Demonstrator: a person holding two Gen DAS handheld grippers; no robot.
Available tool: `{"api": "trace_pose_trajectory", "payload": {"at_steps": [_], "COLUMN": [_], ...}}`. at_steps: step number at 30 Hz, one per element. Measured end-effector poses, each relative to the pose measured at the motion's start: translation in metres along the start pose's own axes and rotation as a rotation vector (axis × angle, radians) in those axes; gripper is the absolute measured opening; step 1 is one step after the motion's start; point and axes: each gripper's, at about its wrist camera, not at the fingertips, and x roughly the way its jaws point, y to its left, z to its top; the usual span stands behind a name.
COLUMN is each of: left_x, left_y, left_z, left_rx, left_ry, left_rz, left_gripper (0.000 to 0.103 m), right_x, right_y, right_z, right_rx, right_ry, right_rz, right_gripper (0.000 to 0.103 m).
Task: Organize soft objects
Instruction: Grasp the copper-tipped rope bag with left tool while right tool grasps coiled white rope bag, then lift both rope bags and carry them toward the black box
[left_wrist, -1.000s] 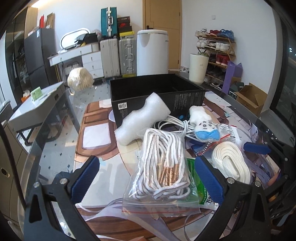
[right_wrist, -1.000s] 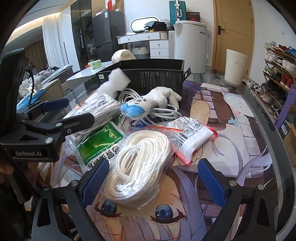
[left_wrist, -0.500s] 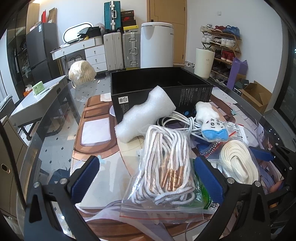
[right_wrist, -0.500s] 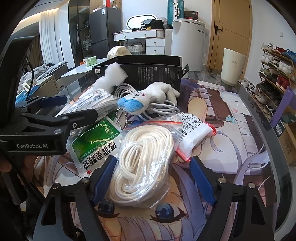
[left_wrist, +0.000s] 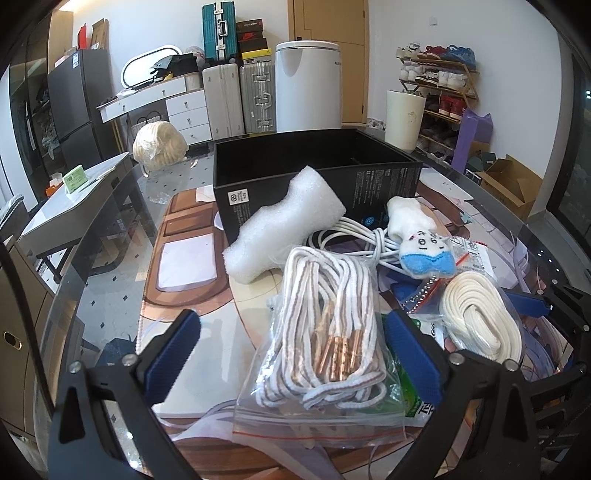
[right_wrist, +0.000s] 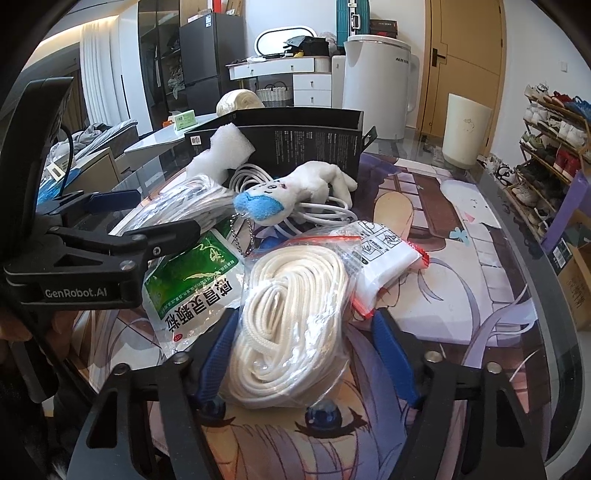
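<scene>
The bagged white rope (right_wrist: 291, 328) lies on the counter (right_wrist: 461, 295), between the blue pads of the right hand-held gripper (right_wrist: 301, 350), whose fingers close against the bag's sides. Just left, the left hand-held gripper (left_wrist: 291, 354) stands spread around a bag of striped laces (left_wrist: 325, 332). Behind them lie a plush toy (right_wrist: 291, 194), a foam block (left_wrist: 284, 229) and a black box (left_wrist: 314, 173).
</scene>
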Motion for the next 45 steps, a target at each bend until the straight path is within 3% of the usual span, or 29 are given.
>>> {"api": "trace_pose_trajectory", "payload": {"at_steps": [5, 7, 13, 19, 45], "left_x": [0.000, -0.001, -0.007, -0.013, -0.050], "left_y": [-0.001, -0.003, -0.006, 0.000, 0.012], "left_z": [-0.001, -0.002, -0.004, -0.006, -0.006], "left_rx": [0.003, 0.014, 0.026, 0.005, -0.035], "left_ry": [0.007, 0.005, -0.017, -0.034, -0.131], "left_rz": [-0.040, -0.054, -0.072, -0.083, -0.097], "left_gripper": [0.075, 0.063, 0.047, 0.045, 0.045], "right_x": [-0.004, -0.005, -0.007, -0.011, -0.049], "right_y": [0.001, 0.002, 0.003, 0.000, -0.004], "right_z": [-0.002, -0.002, -0.004, -0.005, 0.005], "right_rx": [-0.011, -0.016, -0.021, -0.018, -0.036], "right_ry": [-0.005, -0.005, -0.007, -0.020, -0.169], "right_rz": [-0.002, 0.000, 0.010, 0.030, 0.061], "right_gripper": [0.056, 0.053, 0.045, 0.039, 0.039]}}
